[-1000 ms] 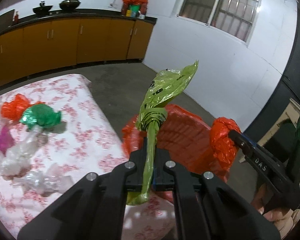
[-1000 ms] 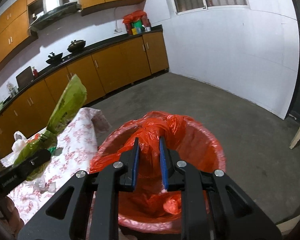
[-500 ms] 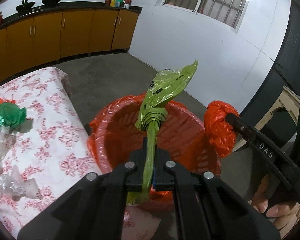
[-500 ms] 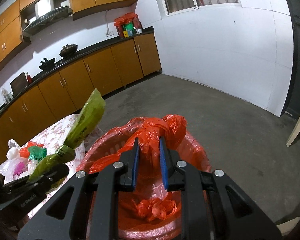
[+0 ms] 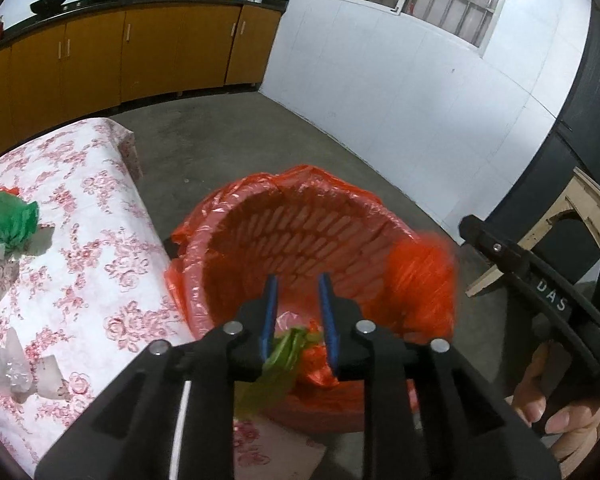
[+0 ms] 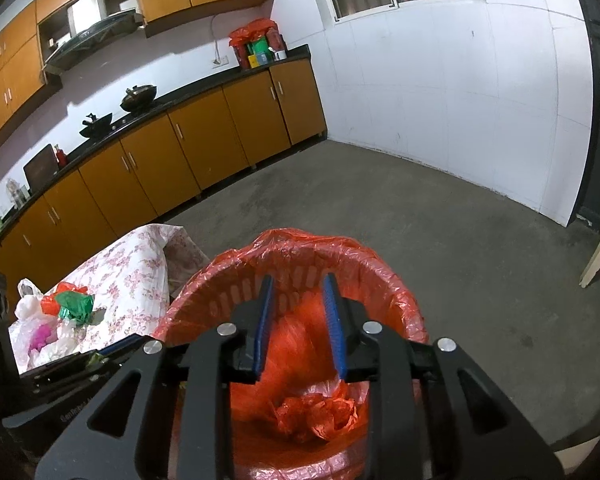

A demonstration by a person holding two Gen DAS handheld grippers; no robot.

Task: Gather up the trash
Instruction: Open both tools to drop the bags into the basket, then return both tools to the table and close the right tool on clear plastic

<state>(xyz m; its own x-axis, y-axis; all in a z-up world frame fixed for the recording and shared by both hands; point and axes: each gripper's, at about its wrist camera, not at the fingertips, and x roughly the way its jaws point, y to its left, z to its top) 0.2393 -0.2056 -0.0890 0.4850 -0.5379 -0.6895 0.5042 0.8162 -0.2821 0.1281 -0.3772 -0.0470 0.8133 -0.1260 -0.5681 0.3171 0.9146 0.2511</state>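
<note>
A red-lined bin [image 5: 220, 216] stands on the floor beside the table. My left gripper [image 5: 298, 300] hangs over it, jaws opening. The green bag [image 5: 284, 356] has slipped low between the blue pads and drops, blurred, toward red trash at the bottom. My right gripper [image 6: 299, 312] is over the same bin [image 6: 384, 272], jaws opening too. Its red bag [image 6: 296, 344] is a falling blur between and below the pads, also seen as a red bag [image 5: 420, 276] in the left wrist view. The right gripper [image 5: 472, 228] shows at the right there, the left gripper [image 6: 116, 350] at lower left here.
The table with a floral cloth [image 5: 92, 248] lies left of the bin, bearing a green wad [image 5: 4, 220], a red piece and several clear plastic bags [image 6: 60, 340]. Orange cabinets [image 6: 204, 152] line the far wall. A hand [image 5: 556, 412] holds the right gripper. Bare concrete floor lies beyond the bin.
Both grippers opened. The green bag left the left pads and fell toward the bin; the red bag dropped from the right pads. The left gripper sank closer over the bin.
</note>
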